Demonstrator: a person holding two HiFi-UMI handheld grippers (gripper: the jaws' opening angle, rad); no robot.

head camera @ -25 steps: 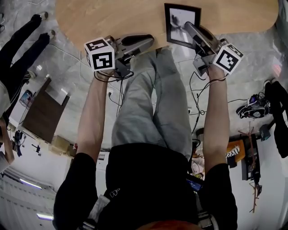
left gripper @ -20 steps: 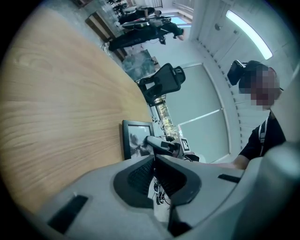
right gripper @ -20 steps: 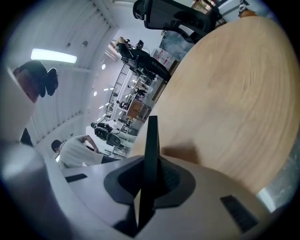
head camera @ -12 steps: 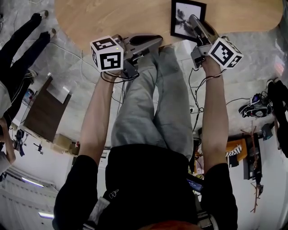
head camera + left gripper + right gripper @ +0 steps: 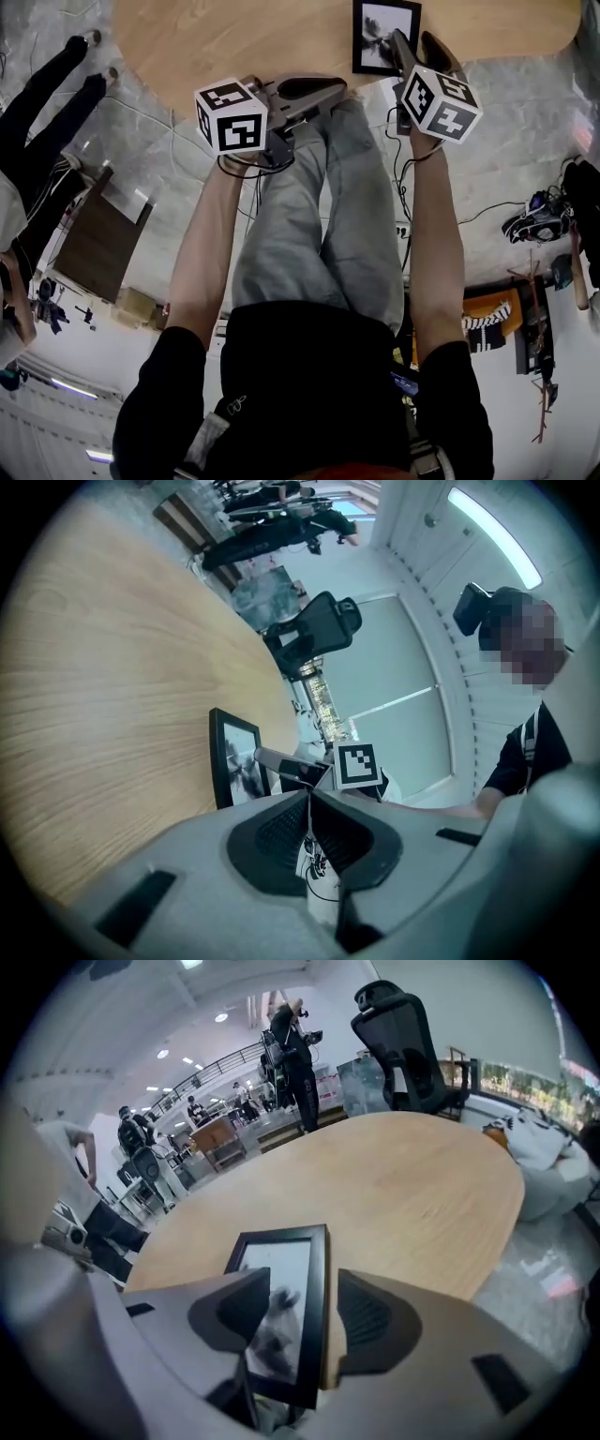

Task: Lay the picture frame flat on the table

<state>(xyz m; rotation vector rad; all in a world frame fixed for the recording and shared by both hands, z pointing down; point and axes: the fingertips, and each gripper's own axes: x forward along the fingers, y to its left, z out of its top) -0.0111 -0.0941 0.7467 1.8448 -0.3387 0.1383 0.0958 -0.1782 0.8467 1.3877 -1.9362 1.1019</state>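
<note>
A black picture frame [image 5: 384,36] with a grey print lies face up on the wooden table [image 5: 234,37], close to its near edge. My right gripper [image 5: 415,49] is over the frame's right side. In the right gripper view its jaws are opening: the frame [image 5: 286,1260] lies between them, and the right gripper [image 5: 305,1283] has gaps at both pads. My left gripper [image 5: 333,87] hangs at the table edge left of the frame. In the left gripper view the left gripper [image 5: 308,803] is shut on nothing, and the frame [image 5: 234,761] shows beyond it.
A black office chair [image 5: 403,1044] stands past the table's far side, and people stand further back. On the floor lie a dark brown board [image 5: 94,244], cables [image 5: 412,216] and shoes [image 5: 530,211]. The person's legs [image 5: 319,216] are under the table edge.
The frame and the right gripper have moved farther onto the table. The right jaws, shut on the frame before, now stand apart. The left gripper shifted slightly right.
</note>
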